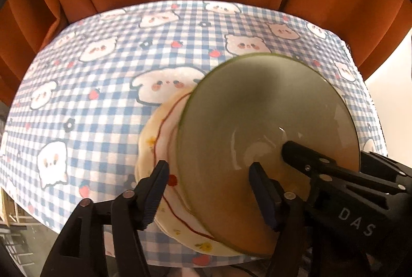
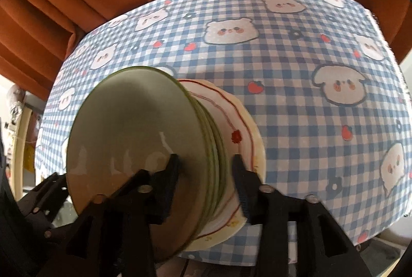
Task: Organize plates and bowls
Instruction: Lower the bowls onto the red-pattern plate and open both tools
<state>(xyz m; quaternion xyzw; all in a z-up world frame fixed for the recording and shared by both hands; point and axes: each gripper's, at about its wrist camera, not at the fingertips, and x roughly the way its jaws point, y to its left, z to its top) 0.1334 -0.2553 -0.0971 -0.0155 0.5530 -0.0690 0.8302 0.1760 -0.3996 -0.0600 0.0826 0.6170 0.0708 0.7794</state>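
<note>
Left view: we see green bowls (image 1: 267, 138) nested on cream plates (image 1: 154, 148), near cloth (image 1: 103, 86) front edge. Left gripper (image 1: 208, 174) open, straddling bowl rim, pads clear.

Right view: right gripper (image 2: 206, 166) open astride opposite rim (image 2: 206, 120), gripping nothing; blur may hide light contact.

We judge stack glazed, slick, rigid, breakable, heavy together. Take by rim walls, opposite sides.

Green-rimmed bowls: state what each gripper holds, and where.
Nothing is gripped. Left gripper and right gripper straddle opposite rims of the stacked green-rimmed bowls on cream floral plates, pads apart.
</note>
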